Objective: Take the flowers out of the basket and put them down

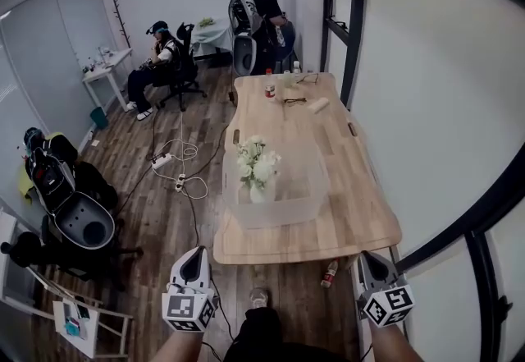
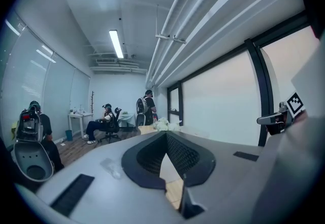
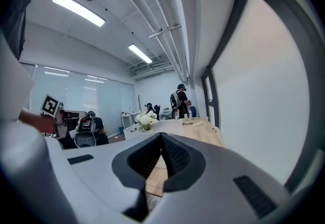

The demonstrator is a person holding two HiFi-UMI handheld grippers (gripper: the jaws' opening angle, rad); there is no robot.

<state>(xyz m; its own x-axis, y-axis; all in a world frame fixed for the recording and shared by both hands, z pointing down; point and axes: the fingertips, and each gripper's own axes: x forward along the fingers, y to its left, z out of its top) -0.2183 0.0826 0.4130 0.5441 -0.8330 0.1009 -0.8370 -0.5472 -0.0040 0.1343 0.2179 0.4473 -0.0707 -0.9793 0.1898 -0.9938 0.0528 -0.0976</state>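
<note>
White flowers (image 1: 257,162) stand in a small vase inside a translucent plastic basket (image 1: 283,211) on the near half of a wooden table (image 1: 357,204). Both grippers hang below the table's near edge, short of it. My left gripper (image 1: 194,258) is at the lower left and my right gripper (image 1: 371,263) at the lower right. Each is shut with nothing between its jaws. In the left gripper view the flowers (image 2: 161,125) peek above the closed left gripper (image 2: 166,134). In the right gripper view the flowers (image 3: 144,119) and basket (image 3: 168,125) sit ahead of the right gripper (image 3: 161,135), to its left.
A red-capped bottle (image 1: 269,89) and glasses (image 1: 295,99) lie at the table's far end. A bottle (image 1: 329,273) lies on the floor under the near edge. Cables (image 1: 179,173) run across the floor on the left. People sit and stand at the back (image 1: 164,57) and left (image 1: 49,167).
</note>
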